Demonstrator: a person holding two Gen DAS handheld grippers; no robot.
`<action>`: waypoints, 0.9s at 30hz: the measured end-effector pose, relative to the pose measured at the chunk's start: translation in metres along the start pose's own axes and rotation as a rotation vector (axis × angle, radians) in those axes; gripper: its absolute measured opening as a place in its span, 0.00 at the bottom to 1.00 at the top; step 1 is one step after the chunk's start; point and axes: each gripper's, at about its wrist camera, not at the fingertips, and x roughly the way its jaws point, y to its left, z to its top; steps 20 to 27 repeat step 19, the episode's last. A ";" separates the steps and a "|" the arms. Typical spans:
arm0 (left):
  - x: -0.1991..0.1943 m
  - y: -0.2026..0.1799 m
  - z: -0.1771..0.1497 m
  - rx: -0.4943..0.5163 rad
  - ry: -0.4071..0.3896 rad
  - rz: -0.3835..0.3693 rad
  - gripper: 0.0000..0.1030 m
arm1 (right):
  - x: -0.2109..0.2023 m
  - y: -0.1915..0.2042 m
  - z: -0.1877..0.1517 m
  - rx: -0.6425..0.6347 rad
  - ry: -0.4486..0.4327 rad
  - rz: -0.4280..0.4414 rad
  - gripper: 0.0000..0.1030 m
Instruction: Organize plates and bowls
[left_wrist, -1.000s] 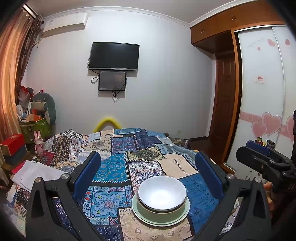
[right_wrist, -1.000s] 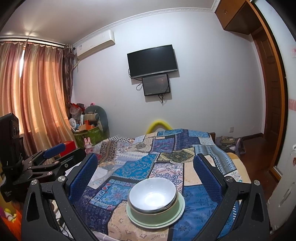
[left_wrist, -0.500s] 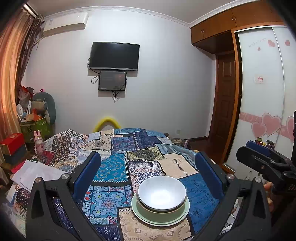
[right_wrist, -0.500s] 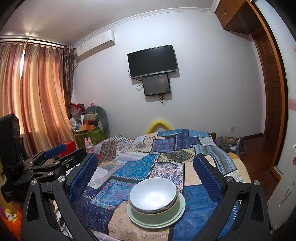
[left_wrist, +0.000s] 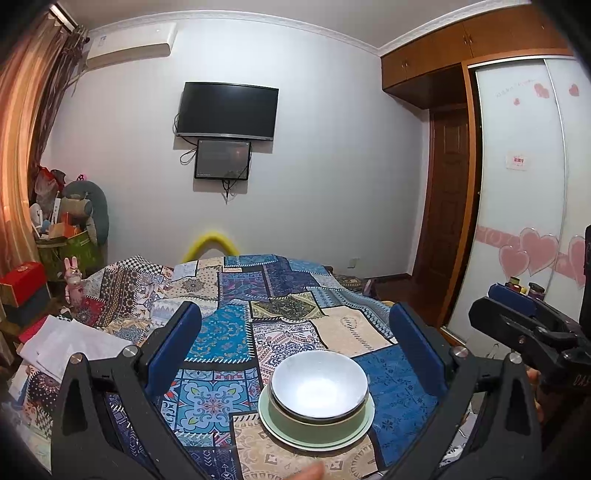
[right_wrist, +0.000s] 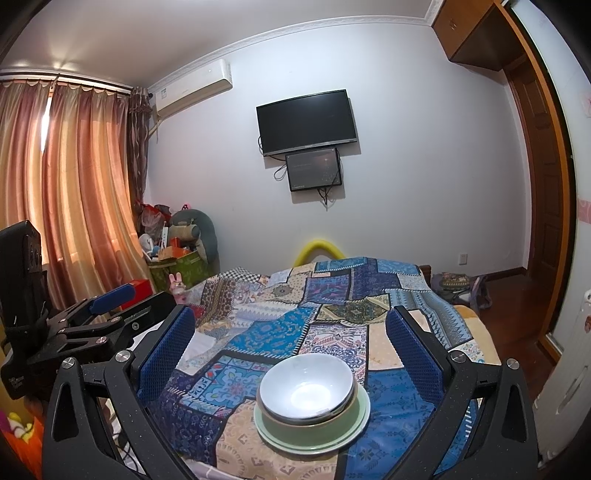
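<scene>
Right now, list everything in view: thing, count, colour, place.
white bowl: 1, white, nested in the green bowl
green bowl: 1, pale green, on the plate
plate: 1, pale green, on the patchwork cloth
patchwork cloth: 1, blue and beige, covering the surface
television: 1, black, on the wall
small screen: 1, dark, under the television
air conditioner: 1, white, upper wall
curtains: orange, left
left gripper: fingers blue, open, empty
right gripper: fingers blue, open, empty

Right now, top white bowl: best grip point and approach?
Pinch the white bowl at its rim, one finger inside and one outside, from above. It sits nested in the green bowl on the plate, so only its rim stands exposed.
</scene>
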 end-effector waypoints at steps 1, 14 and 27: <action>0.000 0.000 0.000 -0.001 0.002 -0.003 1.00 | 0.000 0.000 0.000 0.001 0.000 0.000 1.00; 0.002 -0.003 -0.002 0.004 0.022 -0.020 1.00 | -0.001 0.001 -0.001 -0.002 0.009 0.001 1.00; 0.003 -0.002 -0.002 0.001 0.023 -0.014 1.00 | 0.001 0.001 -0.001 0.003 0.016 0.004 1.00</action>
